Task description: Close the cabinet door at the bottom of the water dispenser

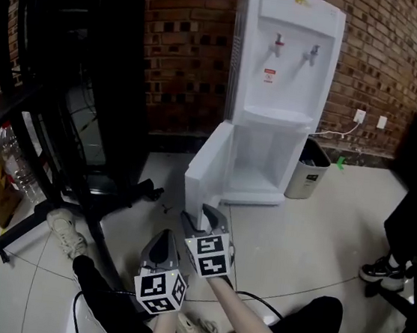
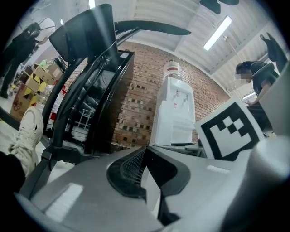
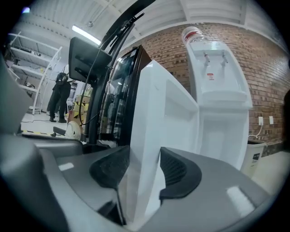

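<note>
I have the right gripper (image 1: 212, 214) pointing nearly level at the cabinet door (image 3: 156, 131), and the door's free edge stands right between its jaws. The jaws are wide, with one pad on each face of the panel. The pads sit very close to it, but I cannot see them pressing, so I read this as straddling and not a firm hold. The door is a tall white panel with its long axis upright, so the edge runs up and down through the gap, square to the line the jaws close along.

From this gripper the water dispenser (image 1: 280, 73) lies ahead and to the right, with the open cabinet recess (image 1: 268, 162) at its base. The door hangs from the recess's left side and stands wide open, swung out towards me. Closing it, I judge, means carrying the free edge forward and to the right in an arc about that side until the panel lies flush.

The left gripper (image 2: 145, 152) sits just behind and to the left of the right one, further from the door, its jaws together with nothing in them. The right hand is plainly the nearer, so I would leave the job to it.
</note>
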The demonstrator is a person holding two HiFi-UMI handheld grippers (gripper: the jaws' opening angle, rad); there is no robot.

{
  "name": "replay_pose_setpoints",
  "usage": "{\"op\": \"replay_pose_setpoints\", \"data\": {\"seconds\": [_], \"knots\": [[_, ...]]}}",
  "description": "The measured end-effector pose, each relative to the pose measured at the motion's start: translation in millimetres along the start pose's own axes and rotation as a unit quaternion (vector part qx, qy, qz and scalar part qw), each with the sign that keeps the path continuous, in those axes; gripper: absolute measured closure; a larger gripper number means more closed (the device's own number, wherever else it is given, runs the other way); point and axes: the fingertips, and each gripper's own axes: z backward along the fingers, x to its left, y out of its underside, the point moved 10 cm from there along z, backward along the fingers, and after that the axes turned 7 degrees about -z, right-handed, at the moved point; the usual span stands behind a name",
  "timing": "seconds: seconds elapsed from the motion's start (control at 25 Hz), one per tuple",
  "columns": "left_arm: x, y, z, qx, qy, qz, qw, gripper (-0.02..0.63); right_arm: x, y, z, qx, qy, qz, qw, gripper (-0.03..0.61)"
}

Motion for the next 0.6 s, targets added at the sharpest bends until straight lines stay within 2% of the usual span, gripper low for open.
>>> {"op": "replay_pose_setpoints", "data": {"seconds": [0.36, 0.48, 0.6], "knots": [[-20, 9, -4, 0.005, 0.034, -0.027, 0.999, 0.604, -48, 10, 59, 0.007, 0.077, 0.022, 0.997, 0.37], [-25, 15, -5, 0.008, 0.04, -0.04, 0.9984, 0.603, -64, 12, 76, 0.008, 0.113, 0.016, 0.993, 0.383], [-31, 17, -7, 0.002, 0.05, -0.036, 0.9981, 0.603, -80, 15, 89, 0.002, 0.153, 0.004, 0.988, 0.391]]}}
